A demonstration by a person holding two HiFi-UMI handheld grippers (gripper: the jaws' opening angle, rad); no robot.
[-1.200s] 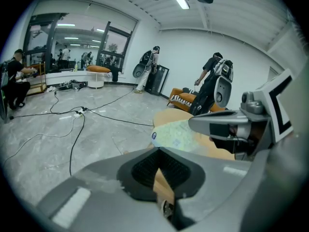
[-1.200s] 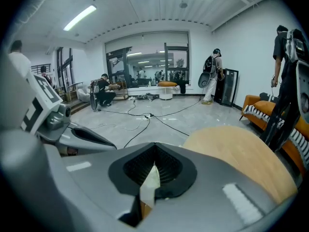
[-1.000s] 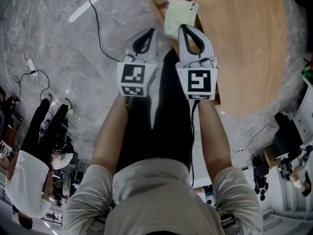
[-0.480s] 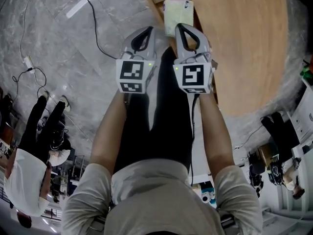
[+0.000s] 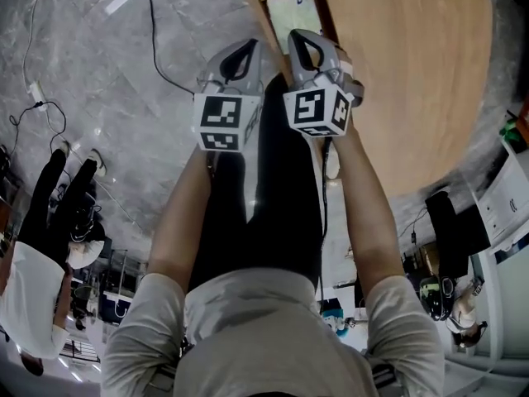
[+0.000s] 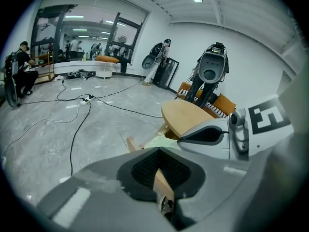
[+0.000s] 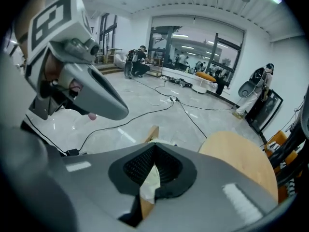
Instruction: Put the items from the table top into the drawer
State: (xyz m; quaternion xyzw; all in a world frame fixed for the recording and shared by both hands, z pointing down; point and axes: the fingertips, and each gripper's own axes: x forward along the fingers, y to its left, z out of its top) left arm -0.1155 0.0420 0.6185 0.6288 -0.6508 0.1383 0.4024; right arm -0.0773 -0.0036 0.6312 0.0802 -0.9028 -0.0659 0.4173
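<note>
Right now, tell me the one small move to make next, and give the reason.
Probably lower the right gripper to the wooden rim of the open drawer and nudge it shut. A pale item already lies inside, the part of the table top in view carries nothing, and both it and the left gripper are shut and empty.

The right gripper covers part of the drawer and the pale item inside it.

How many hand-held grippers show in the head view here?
2. The left hand-held gripper is over the floor, just left of the drawer. The right hand-held gripper is over the drawer's near end, beside the round wooden table. None seem hidden.
</note>
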